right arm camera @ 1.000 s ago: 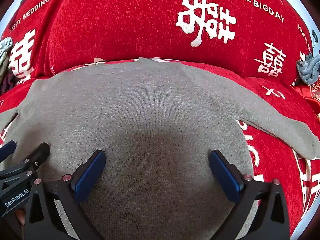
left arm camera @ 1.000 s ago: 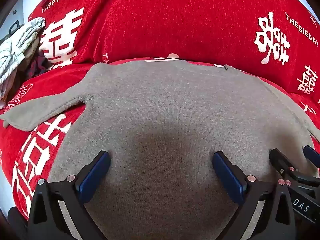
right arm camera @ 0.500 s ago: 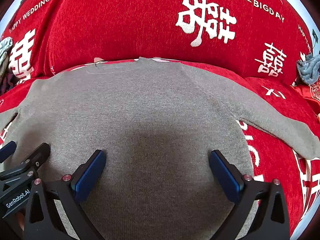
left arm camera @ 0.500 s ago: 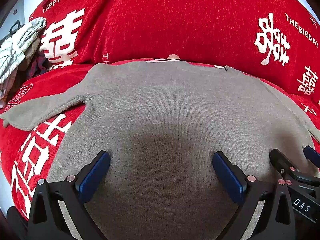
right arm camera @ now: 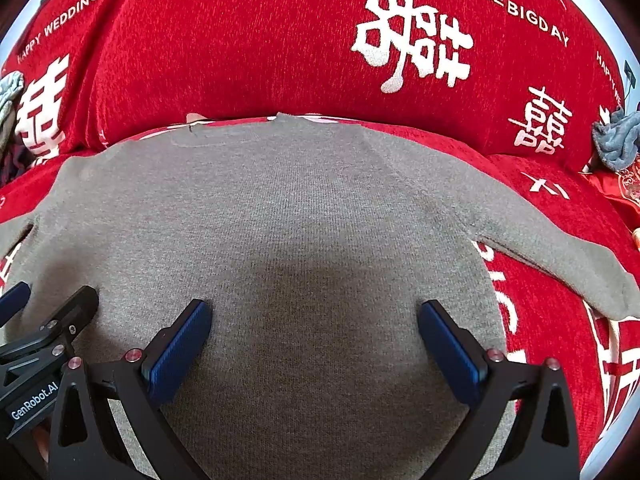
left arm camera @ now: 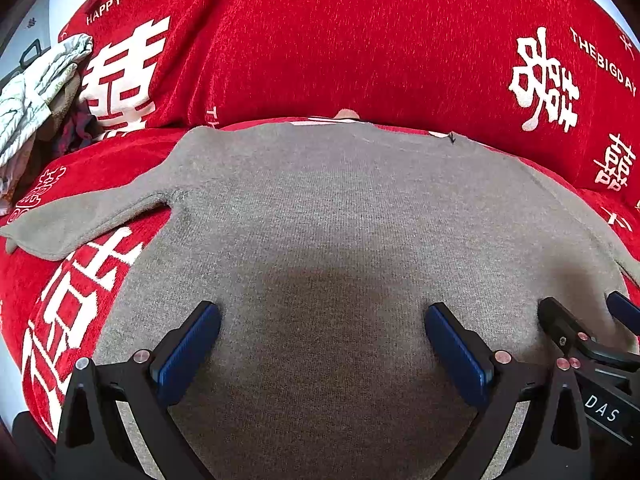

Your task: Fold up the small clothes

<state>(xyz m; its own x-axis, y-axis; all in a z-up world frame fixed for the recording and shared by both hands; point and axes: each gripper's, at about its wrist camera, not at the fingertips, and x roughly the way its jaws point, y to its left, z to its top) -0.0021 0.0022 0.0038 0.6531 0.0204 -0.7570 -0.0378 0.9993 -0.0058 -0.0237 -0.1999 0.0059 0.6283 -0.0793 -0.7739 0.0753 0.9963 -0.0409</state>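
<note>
Red sofa fabric [left arm camera: 360, 40] printed with white characters carries everything. Nearest, the left gripper [left arm camera: 322, 344] and right gripper [right arm camera: 314, 340] hover side by side, each with its blue pads spread wide and nothing between them. Under both lies the grey sweater [left arm camera: 340, 208], flat, sleeves out sideways (unfolded). Farther off, crumpled clothes [left arm camera: 36, 84] lie left and a grey-blue cloth [right arm camera: 616, 140] lies right.

The grey sweater [left arm camera: 340, 220] lies flat, its body an unobstructed surface in front of both spread grippers. The left gripper [left arm camera: 320, 344] and right gripper [right arm camera: 314, 340] crowd each other over its near hem. Beyond the sweater's collar the red backrest [right arm camera: 260, 48] blocks passage; a clothes pile [left arm camera: 36, 92] flanks its left sleeve, a grey cloth [right arm camera: 616, 140] its right.
</note>
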